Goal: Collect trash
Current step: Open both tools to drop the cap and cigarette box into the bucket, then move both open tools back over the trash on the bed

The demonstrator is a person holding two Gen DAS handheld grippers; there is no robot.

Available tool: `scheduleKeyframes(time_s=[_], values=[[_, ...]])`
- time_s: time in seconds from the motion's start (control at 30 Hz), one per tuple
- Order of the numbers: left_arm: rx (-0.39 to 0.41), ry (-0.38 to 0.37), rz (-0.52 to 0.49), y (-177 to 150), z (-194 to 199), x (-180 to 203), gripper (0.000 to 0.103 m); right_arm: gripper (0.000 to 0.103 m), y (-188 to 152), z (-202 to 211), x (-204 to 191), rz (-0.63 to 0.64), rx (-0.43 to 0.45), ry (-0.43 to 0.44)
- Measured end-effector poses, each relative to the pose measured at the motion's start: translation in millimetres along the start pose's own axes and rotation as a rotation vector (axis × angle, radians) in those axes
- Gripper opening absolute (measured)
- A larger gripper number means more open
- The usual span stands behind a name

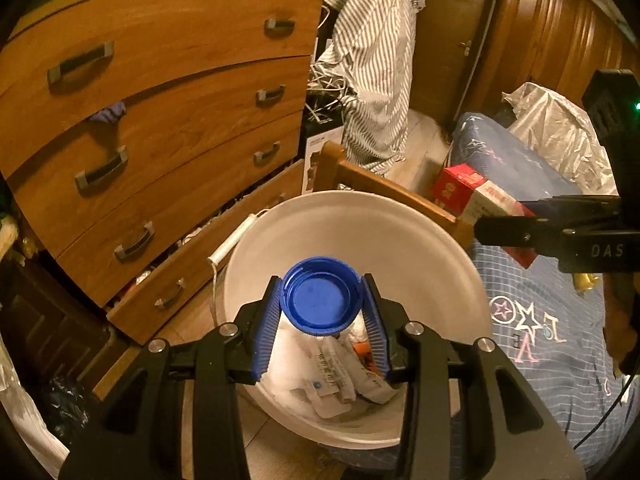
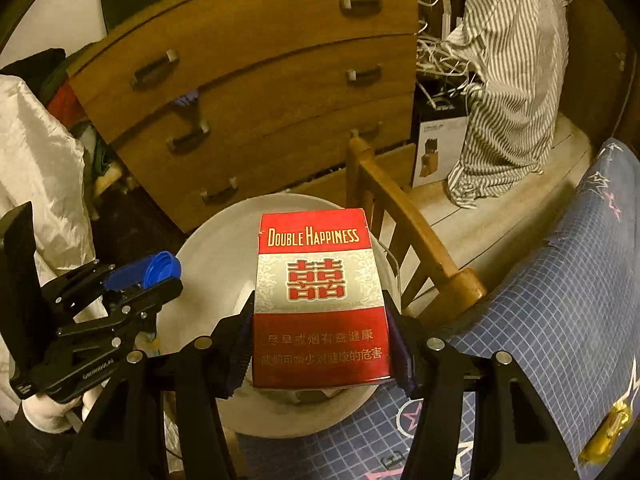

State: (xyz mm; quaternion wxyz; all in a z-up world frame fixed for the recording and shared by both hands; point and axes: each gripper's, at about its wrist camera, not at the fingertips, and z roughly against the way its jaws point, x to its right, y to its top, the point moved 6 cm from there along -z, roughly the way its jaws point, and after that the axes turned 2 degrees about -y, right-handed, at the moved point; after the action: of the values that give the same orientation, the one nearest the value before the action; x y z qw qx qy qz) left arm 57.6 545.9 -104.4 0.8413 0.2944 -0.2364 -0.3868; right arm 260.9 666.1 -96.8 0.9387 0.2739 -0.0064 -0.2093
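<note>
My left gripper [image 1: 322,304] is shut on a blue plastic cap [image 1: 322,295], held over the mouth of a white bucket [image 1: 404,236]. Crumpled white wrappers and paper [image 1: 328,376] lie at the bucket's bottom. My right gripper [image 2: 320,328] is shut on a red and white cigarette box [image 2: 318,296] printed "Double Happiness", also held above the white bucket [image 2: 212,248]. In the right wrist view the left gripper [image 2: 156,272] with its blue cap [image 2: 162,266] shows at the left. In the left wrist view the right gripper [image 1: 500,222] and its box [image 1: 472,192] reach in from the right.
A wooden chest of drawers [image 1: 160,120] stands behind the bucket, its lowest drawer pulled out. A wooden bed frame [image 2: 408,216] and a blue checked bedsheet [image 2: 560,312] lie to the right. Striped cloth [image 1: 372,60] hangs at the back. A gold wrapper [image 2: 608,428] lies on the sheet.
</note>
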Motion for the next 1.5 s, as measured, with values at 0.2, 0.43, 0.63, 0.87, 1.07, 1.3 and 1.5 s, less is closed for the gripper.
scheduleKeyframes(time_s=[0.2, 0.43, 0.63, 0.87, 1.07, 1.3, 1.5], values=[[-0.004, -0.006, 0.001, 2.0, -7.9, -4.9, 0.038, 0.059, -7.6, -8.8, 11.3, -0.009, -0.013, 0.004], [-0.011, -0.006, 0.001, 0.8, -14.0, -5.8, 0.038, 0.059, -12.5, -5.2, 19.5, -0.014, -0.003, 0.007], [-0.009, 0.024, -0.002, 1.1, -16.2, -7.9, 0.058, 0.073, -11.1, -1.4, 22.0, -0.028, 0.024, 0.027], [-0.003, 0.033, 0.012, 0.3, -14.0, -11.1, 0.061, 0.073, -13.2, 17.1, 26.1, -0.058, 0.08, 0.056], [0.022, 0.0, -0.006, -2.1, 1.5, 7.5, 0.061, 0.073, -49.0, 69.2, 35.8, -0.095, 0.19, 0.061], [0.011, -0.136, -0.122, -37.2, 10.1, 94.4, 0.061, 0.073, -188.6, 165.8, 73.1, -0.176, 0.361, -0.046], [-0.098, -0.296, -0.289, -102.4, -8.5, 219.1, 0.063, 0.073, -349.8, 227.5, 128.0, -0.338, 0.382, -0.177]])
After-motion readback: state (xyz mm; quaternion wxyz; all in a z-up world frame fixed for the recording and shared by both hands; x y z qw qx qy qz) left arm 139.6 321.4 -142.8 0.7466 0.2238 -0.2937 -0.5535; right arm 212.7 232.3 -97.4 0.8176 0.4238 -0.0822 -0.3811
